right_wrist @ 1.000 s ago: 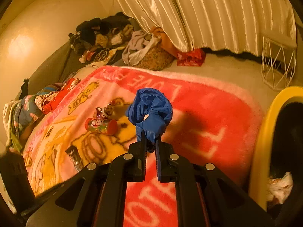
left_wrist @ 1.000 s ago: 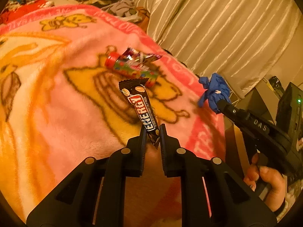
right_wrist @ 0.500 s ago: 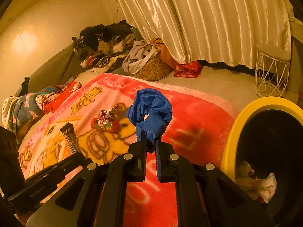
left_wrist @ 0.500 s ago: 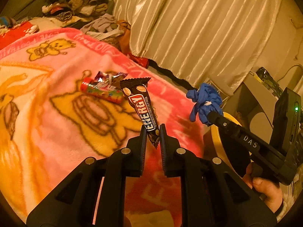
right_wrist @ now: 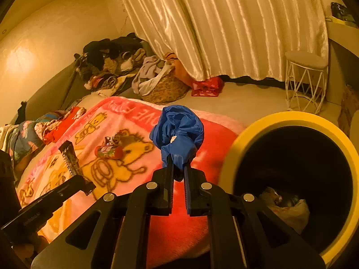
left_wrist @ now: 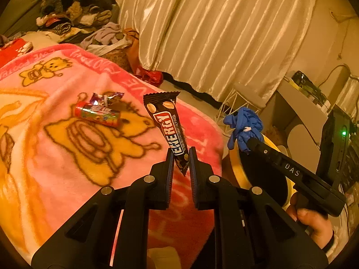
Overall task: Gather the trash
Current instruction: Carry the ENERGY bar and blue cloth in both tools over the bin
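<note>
A red-capped candy tube and a crumpled foil wrapper lie on the pink cartoon-bear blanket, clear of both tools. The left hand-held gripper pinches a dark chocolate bar wrapper by its lower end, long axis near upright. The right hand-held gripper clamps a crumpled blue plastic bag beside the yellow-rimmed black bin, whose contents are dim.
</note>
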The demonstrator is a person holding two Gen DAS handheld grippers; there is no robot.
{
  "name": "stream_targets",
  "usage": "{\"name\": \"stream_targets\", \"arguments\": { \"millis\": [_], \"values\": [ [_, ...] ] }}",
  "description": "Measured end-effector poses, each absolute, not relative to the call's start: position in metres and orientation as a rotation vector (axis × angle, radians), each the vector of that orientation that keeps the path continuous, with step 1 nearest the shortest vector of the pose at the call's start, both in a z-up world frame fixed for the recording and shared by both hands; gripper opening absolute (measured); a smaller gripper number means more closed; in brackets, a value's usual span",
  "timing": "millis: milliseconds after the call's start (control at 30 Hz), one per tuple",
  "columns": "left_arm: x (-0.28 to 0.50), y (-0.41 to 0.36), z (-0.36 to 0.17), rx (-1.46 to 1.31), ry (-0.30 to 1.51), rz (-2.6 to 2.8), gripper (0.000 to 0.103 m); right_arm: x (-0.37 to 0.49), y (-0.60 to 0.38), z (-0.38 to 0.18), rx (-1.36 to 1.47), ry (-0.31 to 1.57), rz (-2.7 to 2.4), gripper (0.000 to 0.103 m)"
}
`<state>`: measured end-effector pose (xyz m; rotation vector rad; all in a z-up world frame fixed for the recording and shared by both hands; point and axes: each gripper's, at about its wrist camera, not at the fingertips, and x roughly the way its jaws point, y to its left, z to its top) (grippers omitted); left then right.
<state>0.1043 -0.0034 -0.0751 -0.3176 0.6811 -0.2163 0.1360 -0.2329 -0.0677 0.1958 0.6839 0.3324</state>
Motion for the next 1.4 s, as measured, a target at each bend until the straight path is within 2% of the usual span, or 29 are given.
{"name": "stream_targets", "arguments": {
  "millis": [1400],
  "values": [
    [0.104, -0.113, -0.061, -0.123, 0.674, -0.437, 0.009, 0.120, -0.337, -0.072, 0.265, 0.686, 0.108, 0.008]
  ]
}}
